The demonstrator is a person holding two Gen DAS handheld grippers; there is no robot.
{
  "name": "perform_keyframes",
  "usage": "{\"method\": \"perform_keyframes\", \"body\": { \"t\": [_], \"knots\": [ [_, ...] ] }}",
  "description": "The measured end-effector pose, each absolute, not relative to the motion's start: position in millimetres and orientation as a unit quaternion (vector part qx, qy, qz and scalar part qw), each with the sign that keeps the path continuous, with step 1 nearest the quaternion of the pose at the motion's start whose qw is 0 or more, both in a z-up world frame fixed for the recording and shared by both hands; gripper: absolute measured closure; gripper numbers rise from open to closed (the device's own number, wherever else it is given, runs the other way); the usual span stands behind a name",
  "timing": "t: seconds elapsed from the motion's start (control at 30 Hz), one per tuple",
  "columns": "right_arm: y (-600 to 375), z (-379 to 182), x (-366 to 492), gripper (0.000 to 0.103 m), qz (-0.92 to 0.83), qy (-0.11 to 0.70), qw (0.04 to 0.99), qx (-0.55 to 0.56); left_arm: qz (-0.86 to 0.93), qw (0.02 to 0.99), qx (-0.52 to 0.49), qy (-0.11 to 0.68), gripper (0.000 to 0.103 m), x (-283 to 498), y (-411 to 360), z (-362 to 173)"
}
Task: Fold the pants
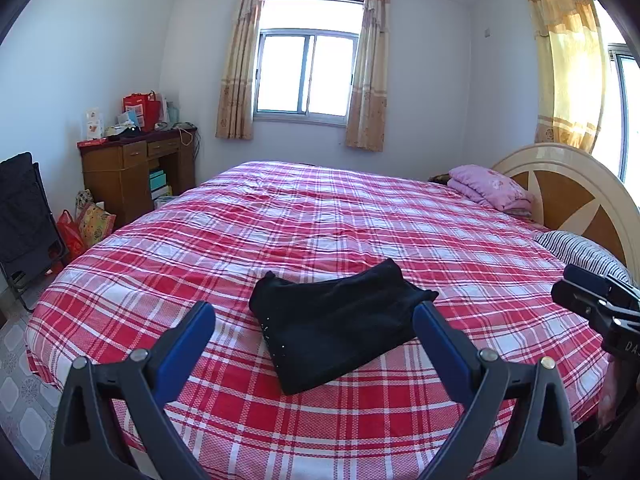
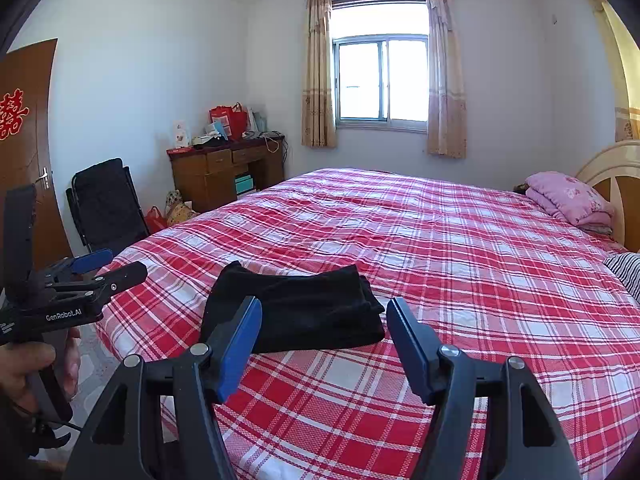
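The black pants (image 1: pixel 336 320) lie folded into a compact bundle on the red plaid bedspread (image 1: pixel 320 216), near the bed's front edge; they also show in the right wrist view (image 2: pixel 300 308). My left gripper (image 1: pixel 314 316) is open and empty, held above the bed just short of the pants. My right gripper (image 2: pixel 323 312) is open and empty, also just short of the bundle. Each gripper shows in the other's view, the right one at the right edge (image 1: pixel 592 300) and the left one at the left edge (image 2: pixel 104 268).
A pink folded blanket (image 1: pixel 492 186) and a striped pillow (image 1: pixel 580 250) lie by the headboard (image 1: pixel 560 184). A wooden desk (image 1: pixel 136 168) with clutter, bags (image 1: pixel 86 224) on the floor and a black folding chair (image 2: pixel 108 204) stand left of the bed. A door (image 2: pixel 24 148) is far left.
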State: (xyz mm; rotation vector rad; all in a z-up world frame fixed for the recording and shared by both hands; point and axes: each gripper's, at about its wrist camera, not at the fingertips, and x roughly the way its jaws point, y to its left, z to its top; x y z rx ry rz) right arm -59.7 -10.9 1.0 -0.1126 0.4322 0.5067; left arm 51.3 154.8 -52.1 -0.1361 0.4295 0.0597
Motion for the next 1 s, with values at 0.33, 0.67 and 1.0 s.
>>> {"method": "perform_keyframes", "body": {
  "t": [0.33, 0.67, 1.0],
  "knots": [
    [-11.6, -0.7, -64.3, 0.036, 0.253, 0.213, 0.942, -0.056, 0.031, 0.974, -0.061, 0.216, 0.001, 51.0, 151.6, -52.6],
    [-9.2, -0.7, -64.7, 0.035, 0.253, 0.214, 0.942, -0.058, 0.033, 0.974, -0.059, 0.218, 0.001, 49.6, 150.7, -52.6],
    [-8.2, -2.0, -65.7, 0.035, 0.254, 0.215, 0.941, -0.056, 0.035, 0.973, -0.058, 0.221, 0.001, 50.3, 150.9, -53.2]
  ]
}}
